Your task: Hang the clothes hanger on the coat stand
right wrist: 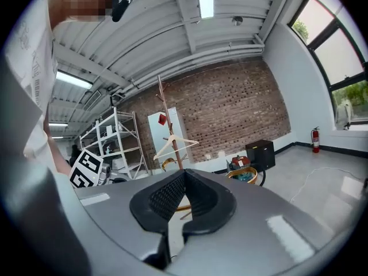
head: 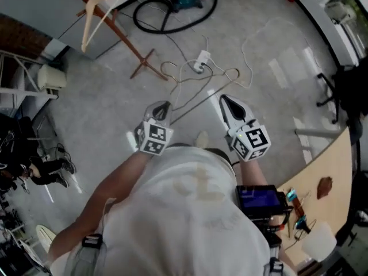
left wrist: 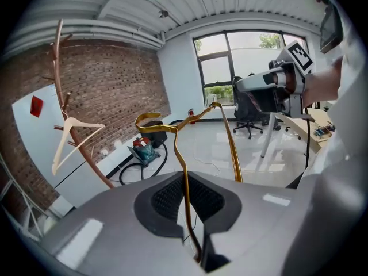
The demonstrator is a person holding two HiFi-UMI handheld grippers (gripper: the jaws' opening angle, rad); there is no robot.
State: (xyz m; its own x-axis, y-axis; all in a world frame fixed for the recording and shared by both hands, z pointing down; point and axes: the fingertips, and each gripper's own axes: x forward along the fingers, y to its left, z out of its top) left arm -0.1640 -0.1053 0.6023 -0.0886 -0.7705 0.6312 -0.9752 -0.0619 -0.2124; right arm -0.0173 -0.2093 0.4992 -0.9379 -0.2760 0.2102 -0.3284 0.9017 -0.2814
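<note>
Left claw [left wrist: 185, 180]: jaws clamped on the gold wire hanger [left wrist: 179, 154]. The wire runs straight up between the pads, and the hook curls over just past the tips.

Right claw [right wrist: 183, 176]: we see the pads meeting at the tips. A strip of the same gold wire crosses the narrow slit behind them, so we read it as closed on the hanger's other end.

In the head view we have the hanger roughly level between both claws, in the air over the floor and in front of the person's body.

Relative to the stand [right wrist: 170, 125]:
- The hanger is well apart from it and not touching.
- In the left gripper view the stand is off to the hanger's left. In the right gripper view it is straight beyond the claw tips.
- A wood hanger [head: 86, 27] hangs on one of its pegs.
- A teal vacuum [left wrist: 144, 149] with a black hose sits on the floor near its foot.
- The bench [head: 330, 165] is far from it, on the person's right.
</note>
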